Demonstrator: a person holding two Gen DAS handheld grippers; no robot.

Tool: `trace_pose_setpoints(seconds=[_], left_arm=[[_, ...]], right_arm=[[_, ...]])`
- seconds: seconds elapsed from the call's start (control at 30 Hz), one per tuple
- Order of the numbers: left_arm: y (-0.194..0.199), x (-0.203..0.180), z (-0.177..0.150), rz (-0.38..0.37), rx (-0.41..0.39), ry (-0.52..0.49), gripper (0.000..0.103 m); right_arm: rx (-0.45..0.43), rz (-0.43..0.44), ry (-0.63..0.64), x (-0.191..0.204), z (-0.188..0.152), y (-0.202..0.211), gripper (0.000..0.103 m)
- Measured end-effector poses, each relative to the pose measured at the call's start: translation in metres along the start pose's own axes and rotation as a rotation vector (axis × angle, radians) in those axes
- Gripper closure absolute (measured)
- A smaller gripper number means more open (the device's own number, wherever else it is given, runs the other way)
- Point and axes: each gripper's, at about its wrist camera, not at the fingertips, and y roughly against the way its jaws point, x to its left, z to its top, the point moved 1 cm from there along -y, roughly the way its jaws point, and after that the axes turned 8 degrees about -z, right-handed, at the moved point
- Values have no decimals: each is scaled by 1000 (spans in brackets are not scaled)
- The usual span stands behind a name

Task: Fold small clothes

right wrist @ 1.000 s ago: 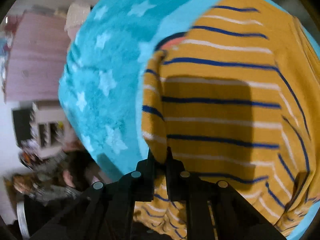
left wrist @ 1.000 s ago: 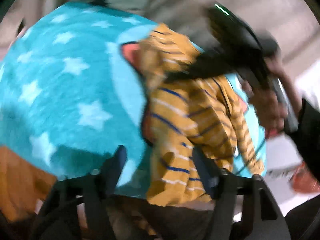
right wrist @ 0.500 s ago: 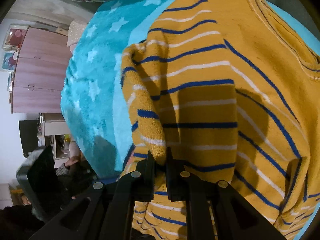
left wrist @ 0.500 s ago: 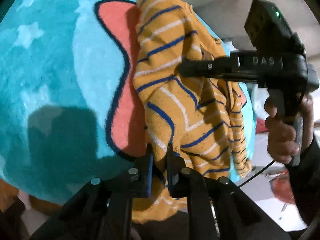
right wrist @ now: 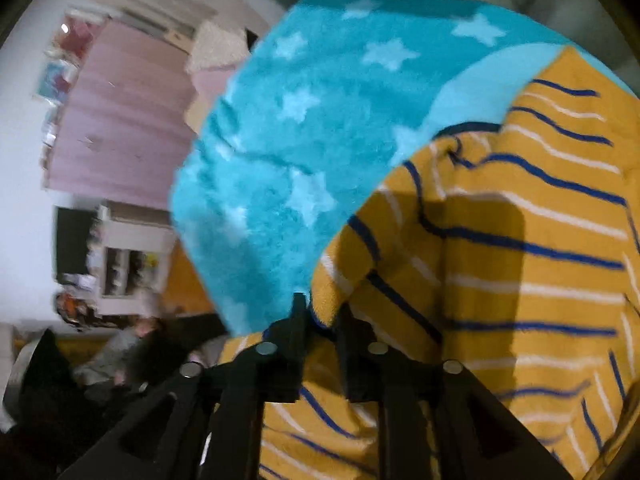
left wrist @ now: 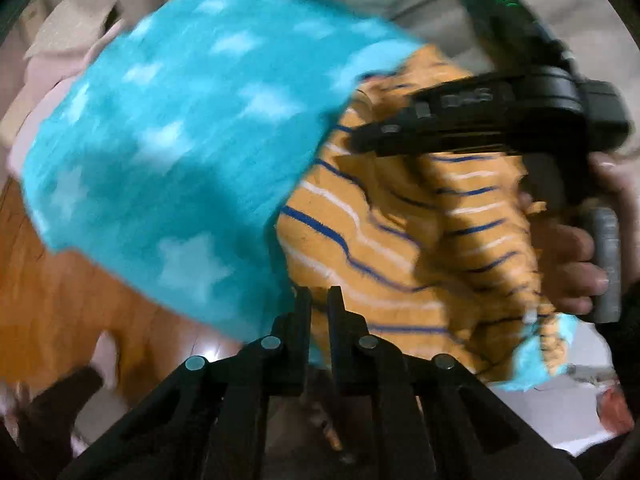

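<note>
A mustard sweater [left wrist: 400, 240] with blue and white stripes lies on a teal blanket with white stars [left wrist: 180, 140]. My left gripper [left wrist: 318, 300] is shut on the sweater's near edge. In that blurred view, my right gripper [left wrist: 360, 140] reaches in from the right above the sweater, held by a hand [left wrist: 572, 260]. In the right wrist view, the right gripper [right wrist: 322, 312] has its jaws opening. A folded edge of the sweater [right wrist: 520, 260] still sits loosely between them, over the blanket [right wrist: 300, 140].
Orange wooden floor [left wrist: 60, 300] shows beyond the blanket's edge. A pink wardrobe [right wrist: 120, 120] and a white shelf unit [right wrist: 128, 260] stand by the wall. A person [right wrist: 132, 344] sits low on the floor. Pale cushions [left wrist: 68, 40] lie at the far corner.
The left gripper went from open to shut on the sweater's edge. The right jaws, shut on a fold before, have parted. Both hands have swung across the blanket.
</note>
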Motion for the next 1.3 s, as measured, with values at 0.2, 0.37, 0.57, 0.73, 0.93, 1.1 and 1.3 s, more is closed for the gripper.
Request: trace_pose_setpoints(seconds=[0.2,0.37,0.57,0.73,0.93,1.1,1.3], left_arm=[[28,43,14,-39,-75,64,52],[-2,47,48,-92,-25,48,44],[-53,36,71,-173,108,10,46],[-61,24,62,-153,211,-85,96],[-43,24,58,-110,221,-125,94],[-44,4,64,24,236,-313,73],[25,-53,56,-32,72,-497,38]], right_arm=[[2,-68,-17,-3,-20,3,45],[33,-95,-81,-14,-67,3,45],[7,-121,-154,-25,-117,7,45],[-44,-119,-262,-43,-150,26,48],[-172,-142,-405,-64,-179,76,48],[-288,-136,-570,-91,-218,120,48],[-436,-186,-813,-138,-298,168,40]])
